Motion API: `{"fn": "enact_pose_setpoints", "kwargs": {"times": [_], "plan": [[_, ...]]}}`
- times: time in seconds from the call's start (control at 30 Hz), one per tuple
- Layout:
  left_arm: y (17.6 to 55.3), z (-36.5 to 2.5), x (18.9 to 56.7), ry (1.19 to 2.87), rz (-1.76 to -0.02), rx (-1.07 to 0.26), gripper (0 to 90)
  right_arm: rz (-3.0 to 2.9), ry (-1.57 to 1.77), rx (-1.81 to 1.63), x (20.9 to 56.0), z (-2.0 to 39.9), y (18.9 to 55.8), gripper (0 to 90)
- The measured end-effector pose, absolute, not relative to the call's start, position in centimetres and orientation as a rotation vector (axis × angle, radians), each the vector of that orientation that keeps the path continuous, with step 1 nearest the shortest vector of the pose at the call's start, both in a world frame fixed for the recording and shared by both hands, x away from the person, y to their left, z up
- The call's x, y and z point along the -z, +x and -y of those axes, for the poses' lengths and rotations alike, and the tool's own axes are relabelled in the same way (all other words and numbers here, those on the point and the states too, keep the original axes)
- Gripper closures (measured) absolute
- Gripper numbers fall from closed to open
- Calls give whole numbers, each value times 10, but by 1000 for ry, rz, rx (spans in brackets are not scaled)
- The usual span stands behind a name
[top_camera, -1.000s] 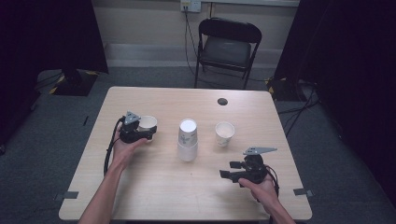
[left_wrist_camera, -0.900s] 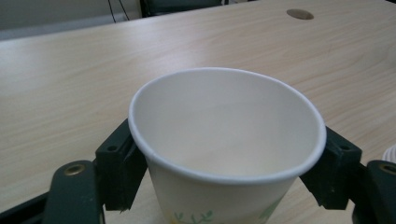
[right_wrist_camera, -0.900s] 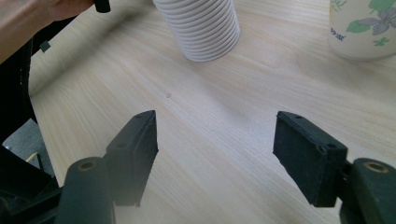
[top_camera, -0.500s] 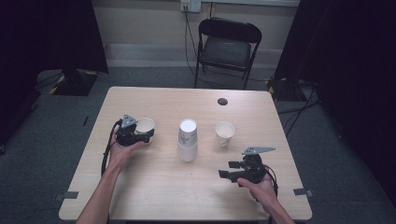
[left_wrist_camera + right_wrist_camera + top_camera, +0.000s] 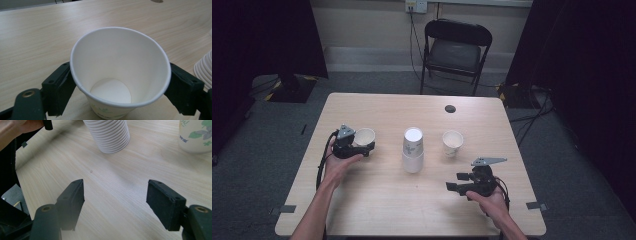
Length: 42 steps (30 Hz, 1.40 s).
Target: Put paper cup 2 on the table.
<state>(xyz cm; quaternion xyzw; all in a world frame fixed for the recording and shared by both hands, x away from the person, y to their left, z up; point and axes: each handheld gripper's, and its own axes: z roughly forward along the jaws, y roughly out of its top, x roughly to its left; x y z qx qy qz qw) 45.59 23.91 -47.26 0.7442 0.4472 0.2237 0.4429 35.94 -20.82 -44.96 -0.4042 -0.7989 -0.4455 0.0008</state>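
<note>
A white paper cup [image 5: 364,135] stands upright at the table's left, and my left gripper [image 5: 363,145] is shut on it. In the left gripper view the cup [image 5: 117,75] is empty and the black jaws press its two sides. A tall upside-down stack of paper cups [image 5: 413,149] stands at the middle of the table. A single cup with a floral print [image 5: 452,142] stands to its right. My right gripper [image 5: 453,187] rests low near the front right, open, with bare wood between its jaws [image 5: 117,200]. Beyond them are the stack [image 5: 110,135] and the printed cup [image 5: 197,135].
The wooden table [image 5: 387,210] has a small black round spot [image 5: 450,108] near its far edge. A black folding chair [image 5: 455,50] stands behind the table. Dark curtains flank both sides. The person's other hand [image 5: 15,130] is at the upper left of the right gripper view.
The left gripper and its cup have shifted slightly towards the person. The right gripper has hardly moved.
</note>
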Motion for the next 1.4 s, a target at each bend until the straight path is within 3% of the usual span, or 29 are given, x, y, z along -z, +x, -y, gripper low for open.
{"fn": "enact_pose_setpoints", "kwargs": {"times": [0.67, 1.0, 1.23, 1.4], "plan": [[432, -255, 464, 1922, -1168, -515, 166, 2506, -1315, 1427, 447, 219, 359, 297], [392, -264, 450, 1961, -1238, -439, 190, 2512, -1378, 1425, 448, 226, 360, 261], [348, -257, 444, 1980, -1162, -491, 190, 2520, -1423, 1428, 450, 231, 361, 259], [342, -253, 447, 1977, -1145, -499, 173, 2531, -1446, 1430, 451, 233, 363, 251]]}}
